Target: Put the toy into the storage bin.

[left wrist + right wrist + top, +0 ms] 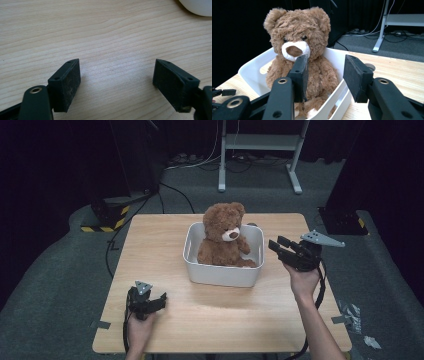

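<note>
A brown teddy bear (223,239) sits upright in a white plastic bin (215,273) at the middle of the wooden table (150,245). My right gripper (278,245) hovers just right of the bin, open, jaws pointing at the bear. In the right gripper view the bear (298,47) faces the camera from inside the bin (252,72), and the right gripper (325,75) holds nothing. My left gripper (161,301) rests low on the table near the front left, open. The left gripper view has its jaws (116,82) spread wide over bare wood.
A corner of the white bin (197,6) shows at the top right of the left gripper view. Beyond the table stand a white desk frame (260,155), cables on the grey floor and a black-and-yellow striped base (107,217). Crumpled scraps (352,312) lie on the floor at right.
</note>
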Demonstrator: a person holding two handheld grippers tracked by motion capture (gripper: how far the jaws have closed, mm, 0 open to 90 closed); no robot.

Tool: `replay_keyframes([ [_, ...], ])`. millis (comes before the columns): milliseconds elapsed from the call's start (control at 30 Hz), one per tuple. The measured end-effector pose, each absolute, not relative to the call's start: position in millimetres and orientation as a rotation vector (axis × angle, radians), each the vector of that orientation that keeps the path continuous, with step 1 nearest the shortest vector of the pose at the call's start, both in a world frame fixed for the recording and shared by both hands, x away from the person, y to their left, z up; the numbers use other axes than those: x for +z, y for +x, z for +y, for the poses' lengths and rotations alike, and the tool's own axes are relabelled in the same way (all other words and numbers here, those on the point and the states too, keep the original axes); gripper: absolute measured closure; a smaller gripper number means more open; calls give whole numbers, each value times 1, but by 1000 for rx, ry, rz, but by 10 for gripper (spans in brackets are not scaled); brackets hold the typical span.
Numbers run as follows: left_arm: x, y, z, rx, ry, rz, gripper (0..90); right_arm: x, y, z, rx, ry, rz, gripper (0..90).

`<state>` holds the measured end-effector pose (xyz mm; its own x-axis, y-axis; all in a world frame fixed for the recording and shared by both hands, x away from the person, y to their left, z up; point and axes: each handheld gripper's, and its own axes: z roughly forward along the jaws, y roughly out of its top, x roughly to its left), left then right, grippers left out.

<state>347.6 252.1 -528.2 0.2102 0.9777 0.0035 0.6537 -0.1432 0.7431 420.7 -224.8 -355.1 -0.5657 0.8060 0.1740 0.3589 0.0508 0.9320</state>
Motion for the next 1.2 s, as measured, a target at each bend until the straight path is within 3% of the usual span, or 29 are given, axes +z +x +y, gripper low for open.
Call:
replay_keyframes([
  [1200, -528, 348, 252, 677, 1873, 1512, 221, -367, 400, -253, 1555, 1216, 1893, 524],
])
